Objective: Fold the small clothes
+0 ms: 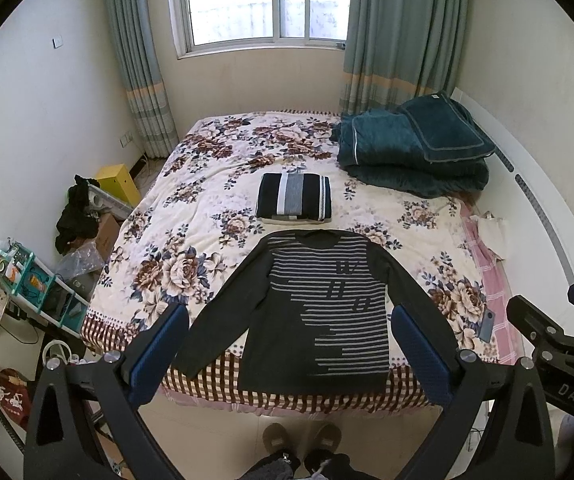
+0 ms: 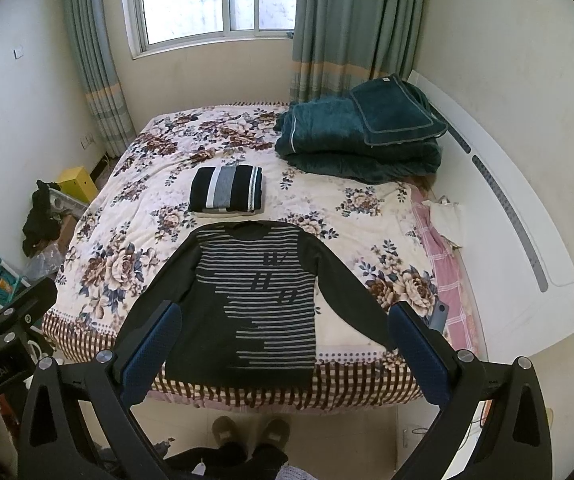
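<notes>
Both tools [image 1: 289,328] [image 2: 283,326] apparently spread, empty.

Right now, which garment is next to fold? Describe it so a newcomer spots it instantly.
Start at the floral bed cover. At its near edge, closest to the person's slippers, lies the dark long-sleeved shirt, spread flat with both sleeves splayed out. Unlike the folded striped stack just behind it, it is unfolded and has thin grey stripes with letters.

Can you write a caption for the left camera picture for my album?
Open left gripper hovers over a striped dark sweater spread flat on the flowery bed.
</notes>
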The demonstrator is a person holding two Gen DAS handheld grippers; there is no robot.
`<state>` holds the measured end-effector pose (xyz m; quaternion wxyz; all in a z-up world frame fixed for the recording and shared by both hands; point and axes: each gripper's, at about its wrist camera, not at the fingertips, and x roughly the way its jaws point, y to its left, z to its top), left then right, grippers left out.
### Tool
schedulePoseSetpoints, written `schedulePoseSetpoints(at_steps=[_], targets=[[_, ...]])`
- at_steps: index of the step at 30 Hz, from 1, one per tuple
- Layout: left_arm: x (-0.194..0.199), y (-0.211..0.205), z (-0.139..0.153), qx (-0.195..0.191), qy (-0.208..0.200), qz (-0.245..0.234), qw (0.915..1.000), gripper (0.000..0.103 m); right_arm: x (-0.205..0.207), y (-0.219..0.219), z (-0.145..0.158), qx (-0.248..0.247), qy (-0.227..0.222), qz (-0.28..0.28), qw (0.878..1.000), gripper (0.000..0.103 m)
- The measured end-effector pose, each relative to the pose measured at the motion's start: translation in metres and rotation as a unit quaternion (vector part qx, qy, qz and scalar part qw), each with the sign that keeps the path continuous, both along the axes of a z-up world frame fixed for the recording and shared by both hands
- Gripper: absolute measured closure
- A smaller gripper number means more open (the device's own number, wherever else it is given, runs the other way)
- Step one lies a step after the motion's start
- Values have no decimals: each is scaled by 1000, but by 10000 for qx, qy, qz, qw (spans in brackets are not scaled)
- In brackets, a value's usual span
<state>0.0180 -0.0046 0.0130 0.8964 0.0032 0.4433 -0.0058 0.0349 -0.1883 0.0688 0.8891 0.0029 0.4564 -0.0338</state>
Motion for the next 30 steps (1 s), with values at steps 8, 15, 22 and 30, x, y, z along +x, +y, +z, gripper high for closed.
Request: schedulePoseSetpoints(at_steps=[8, 15, 22, 30], targets=[[4, -6, 6, -37, -64, -4, 10000, 0, -1, 2, 3, -30, -47, 17, 10000, 0], [3, -7, 7, -42, -112, -11, 9999, 0, 0, 3, 5, -32, -43, 25, 10000, 0], [-2, -6, 6, -61, -125, -7, 9999, 0, -2, 2, 4, -18, -67, 10, 10000, 0], [1, -7, 1, 37, -313, 65, 9995, 0, 8, -1, 6, -47, -65, -87, 9999, 0]])
